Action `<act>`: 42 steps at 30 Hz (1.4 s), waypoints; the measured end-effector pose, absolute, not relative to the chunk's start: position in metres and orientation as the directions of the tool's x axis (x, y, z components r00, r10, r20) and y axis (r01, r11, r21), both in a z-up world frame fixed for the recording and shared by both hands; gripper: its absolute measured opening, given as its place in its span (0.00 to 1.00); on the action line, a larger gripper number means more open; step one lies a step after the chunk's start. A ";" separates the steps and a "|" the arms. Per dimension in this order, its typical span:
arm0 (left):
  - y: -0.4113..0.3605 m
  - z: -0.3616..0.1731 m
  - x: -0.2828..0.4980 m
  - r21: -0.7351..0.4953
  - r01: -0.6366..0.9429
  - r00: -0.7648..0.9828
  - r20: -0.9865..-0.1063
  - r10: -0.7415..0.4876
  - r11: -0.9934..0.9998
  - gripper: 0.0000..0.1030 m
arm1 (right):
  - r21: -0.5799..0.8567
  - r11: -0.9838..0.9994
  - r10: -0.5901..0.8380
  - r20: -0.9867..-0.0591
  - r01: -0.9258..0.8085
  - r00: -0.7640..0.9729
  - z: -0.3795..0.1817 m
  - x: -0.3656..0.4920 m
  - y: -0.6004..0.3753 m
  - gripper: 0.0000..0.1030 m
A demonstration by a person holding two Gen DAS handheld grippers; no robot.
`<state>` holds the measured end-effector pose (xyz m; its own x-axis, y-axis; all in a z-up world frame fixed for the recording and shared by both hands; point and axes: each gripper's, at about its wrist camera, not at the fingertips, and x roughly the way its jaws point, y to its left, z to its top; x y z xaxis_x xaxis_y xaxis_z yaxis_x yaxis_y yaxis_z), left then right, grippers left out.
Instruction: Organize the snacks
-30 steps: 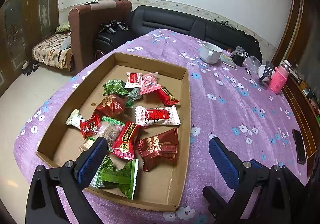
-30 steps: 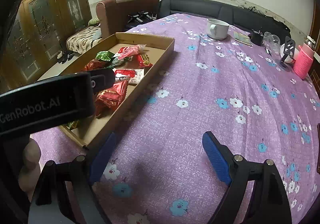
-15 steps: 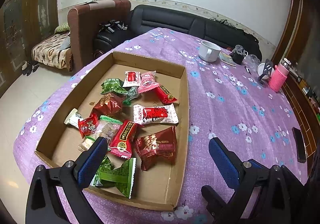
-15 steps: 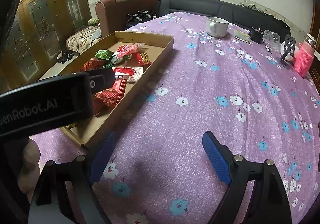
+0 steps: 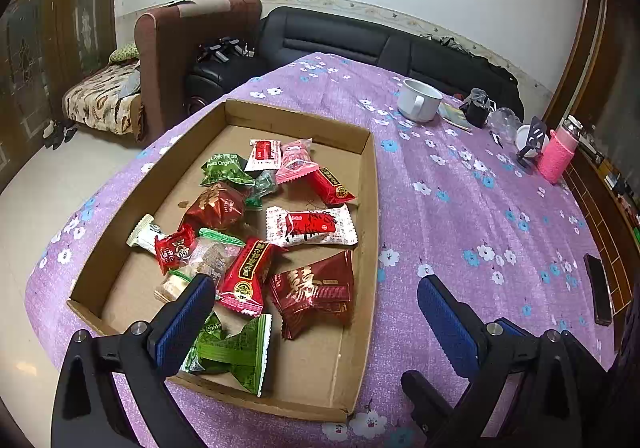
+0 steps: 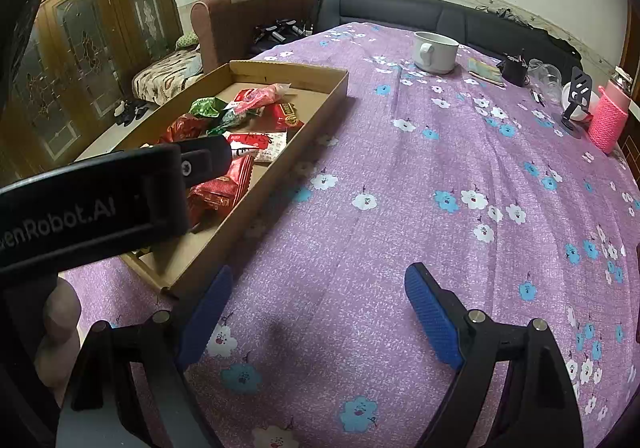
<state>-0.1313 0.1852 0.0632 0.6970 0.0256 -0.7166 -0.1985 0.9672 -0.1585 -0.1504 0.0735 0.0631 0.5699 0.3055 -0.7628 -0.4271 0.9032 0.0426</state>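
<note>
Meanwhile, we see the snacks [image 5: 256,232] heaped loose inside the cardboard tray [image 5: 370,208] on the table [image 5: 460,208]; over the last second our left gripper [image 5: 312,312] has drawn back slightly, fingers apart and empty, nothing sorted. Only the right view shows the right gripper [image 6: 316,304], likewise spread over bare cloth.

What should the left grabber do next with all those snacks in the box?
Probably lower the open left gripper onto the dark red packet between its fingers. It holds nothing, and the snacks lie jumbled in the cardboard tray. Whether sorting is starting or ending, I can't tell.
</note>
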 end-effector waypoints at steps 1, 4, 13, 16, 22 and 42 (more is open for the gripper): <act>0.185 0.063 -0.131 -0.158 -0.199 0.696 -0.717 0.026 0.967 0.99 | 0.042 0.903 0.305 -0.763 -0.427 0.570 0.063 -0.151 0.074 0.85; 0.185 0.062 -0.131 -0.158 -0.198 0.693 -0.720 0.025 0.967 0.99 | 0.043 0.903 0.306 -0.763 -0.427 0.570 0.063 -0.150 0.074 0.85; 0.184 0.062 -0.131 -0.157 -0.198 0.692 -0.721 0.024 0.968 0.99 | 0.043 0.903 0.306 -0.763 -0.428 0.569 0.063 -0.150 0.074 0.85; 0.184 0.063 -0.131 -0.158 -0.198 0.692 -0.721 0.024 0.967 0.99 | 0.042 0.903 0.305 -0.764 -0.428 0.569 0.063 -0.150 0.074 0.85; 0.184 0.063 -0.131 -0.157 -0.197 0.692 -0.722 0.024 0.968 0.99 | 0.042 0.903 0.305 -0.764 -0.427 0.568 0.063 -0.150 0.074 0.85; 0.182 0.059 -0.131 -0.158 -0.196 0.685 -0.728 0.019 0.968 0.99 | 0.050 0.903 0.307 -0.769 -0.427 0.561 0.055 -0.153 0.073 0.85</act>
<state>-0.1310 0.1824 0.0594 0.6849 0.0194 -0.7284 -0.1956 0.9679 -0.1581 -0.1532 0.0728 0.0548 0.5606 0.3072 -0.7690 -0.4267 0.9030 0.0497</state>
